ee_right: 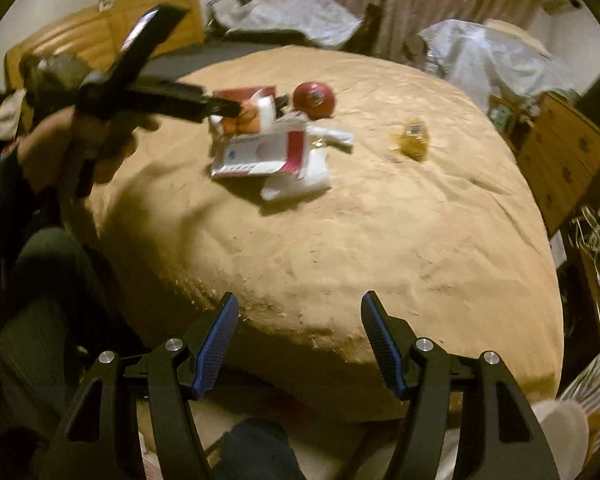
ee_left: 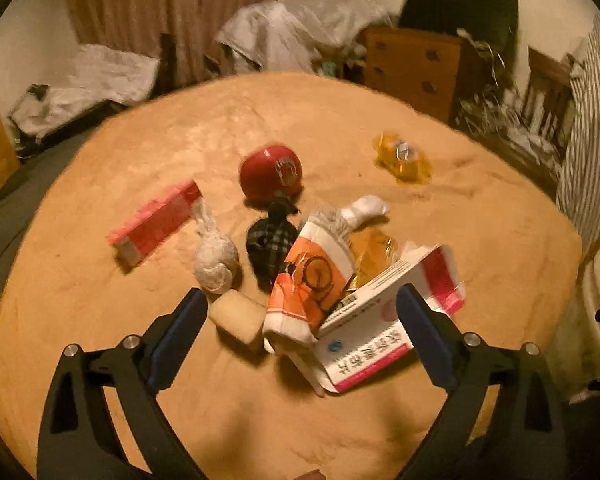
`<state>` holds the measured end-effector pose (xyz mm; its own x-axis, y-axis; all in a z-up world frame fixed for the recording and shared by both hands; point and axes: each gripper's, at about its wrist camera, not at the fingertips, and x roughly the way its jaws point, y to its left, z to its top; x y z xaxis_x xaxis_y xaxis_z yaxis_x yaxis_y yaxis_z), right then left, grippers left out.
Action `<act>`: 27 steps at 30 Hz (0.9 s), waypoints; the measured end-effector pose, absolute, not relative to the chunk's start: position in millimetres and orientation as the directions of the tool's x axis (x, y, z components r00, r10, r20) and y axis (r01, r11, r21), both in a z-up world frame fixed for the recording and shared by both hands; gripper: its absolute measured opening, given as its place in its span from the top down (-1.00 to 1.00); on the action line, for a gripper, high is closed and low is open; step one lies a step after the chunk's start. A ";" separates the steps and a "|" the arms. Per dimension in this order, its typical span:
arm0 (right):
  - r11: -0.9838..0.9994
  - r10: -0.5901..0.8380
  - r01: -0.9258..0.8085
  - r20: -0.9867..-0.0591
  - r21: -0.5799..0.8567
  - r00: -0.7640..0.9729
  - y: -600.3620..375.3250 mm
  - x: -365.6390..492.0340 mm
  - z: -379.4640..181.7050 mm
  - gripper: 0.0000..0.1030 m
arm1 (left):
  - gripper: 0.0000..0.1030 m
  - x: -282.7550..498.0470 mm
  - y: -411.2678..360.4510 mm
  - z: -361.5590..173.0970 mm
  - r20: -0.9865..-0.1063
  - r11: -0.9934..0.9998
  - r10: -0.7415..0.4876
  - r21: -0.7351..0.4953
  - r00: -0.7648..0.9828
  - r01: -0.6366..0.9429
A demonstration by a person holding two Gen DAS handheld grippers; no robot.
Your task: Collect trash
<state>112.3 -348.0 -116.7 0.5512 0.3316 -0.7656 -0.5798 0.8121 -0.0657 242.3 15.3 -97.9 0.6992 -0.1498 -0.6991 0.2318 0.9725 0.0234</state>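
Note:
Trash lies on a tan blanket (ee_left: 340,120). My left gripper (ee_left: 300,300) is open, its fingers either side of an orange-and-white wrapper (ee_left: 308,280) and an opened white-and-pink carton (ee_left: 372,332), with a pale sponge block (ee_left: 238,316) beside them. Behind lie a gold foil wrapper (ee_left: 372,256), a white knotted bag (ee_left: 216,256), a dark knotted bag (ee_left: 270,240), a pink box (ee_left: 156,224), a red ball (ee_left: 271,172) and a yellow wrapper (ee_left: 402,156). My right gripper (ee_right: 298,312) is open and empty above the blanket's near edge (ee_right: 320,340). The carton (ee_right: 260,156) and left gripper (ee_right: 220,110) show there.
A wooden drawer chest (ee_left: 416,64) stands beyond the blanket at the right. White plastic bags (ee_left: 296,28) and curtains (ee_left: 180,8) are behind. A striped cloth (ee_left: 592,128) hangs at the right edge. My legs (ee_right: 52,300) are at the lower left.

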 end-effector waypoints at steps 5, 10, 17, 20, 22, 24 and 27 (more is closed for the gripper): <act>0.751 0.321 -0.649 -0.788 -0.126 0.525 -328.6 126.3 -120.9 -0.29 | -0.36 271.0 21.9 -125.2 -0.771 0.961 -0.186 -0.013 0.609 0.277; 0.692 0.324 -0.700 -0.791 -0.176 0.519 -305.8 140.1 -116.7 -0.29 | 0.54 259.5 31.3 -118.3 -0.747 0.954 -0.247 -0.076 0.617 0.289; 0.600 0.390 -0.776 -0.775 -0.196 0.497 -262.4 159.0 -106.9 -0.28 | 0.68 222.4 83.8 -108.3 -0.743 0.963 -0.249 -0.123 0.621 0.239; 0.545 0.394 -0.803 -0.772 -0.240 0.499 -241.6 165.8 -105.1 -0.28 | 0.68 216.8 120.5 -124.1 -0.785 0.978 -0.196 -0.112 0.587 0.177; 0.513 0.388 -0.812 -0.768 -0.279 0.509 -229.5 172.5 -102.9 -0.28 | 0.68 214.9 145.2 -135.6 -0.809 0.987 -0.158 -0.109 0.565 0.120; 0.462 0.368 -0.818 -0.765 -0.342 0.528 -212.2 181.4 -101.7 -0.29 | 0.68 209.2 160.2 -139.4 -0.811 0.989 -0.149 -0.119 0.565 0.090; 0.366 0.314 -0.835 -0.791 -0.411 0.526 -189.1 197.6 -110.1 -0.43 | 0.67 199.9 169.6 -138.7 -0.795 0.980 -0.198 -0.181 0.574 0.088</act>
